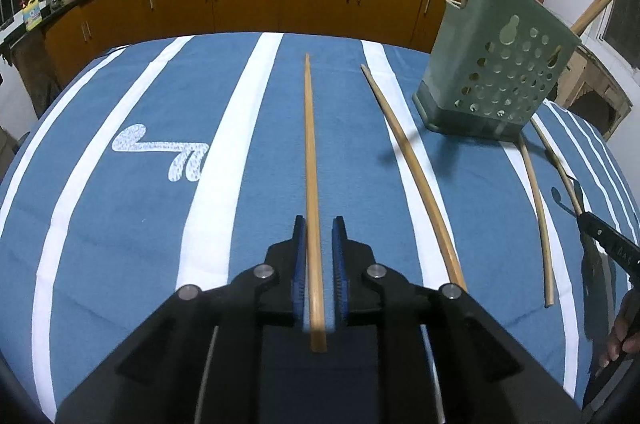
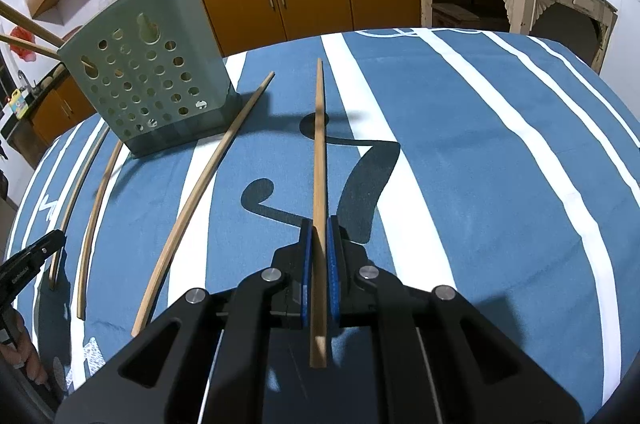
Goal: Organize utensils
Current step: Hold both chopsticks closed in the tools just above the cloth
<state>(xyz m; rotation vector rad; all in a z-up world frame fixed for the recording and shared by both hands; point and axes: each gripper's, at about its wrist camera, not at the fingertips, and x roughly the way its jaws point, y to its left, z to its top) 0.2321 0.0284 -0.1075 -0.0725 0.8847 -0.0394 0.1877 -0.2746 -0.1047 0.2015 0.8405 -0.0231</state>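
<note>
Here the right hand-held gripper (image 2: 319, 224) clamps a chopstick (image 2: 319, 144); the left (image 1: 319, 224) (jaws parted) straddles another (image 1: 310, 144).

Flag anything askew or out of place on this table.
The green holder looks upright, with some chopsticks inside, but two chopsticks lie loose on the striped cloth at different angles. Nothing looks spilled or broken.
</note>
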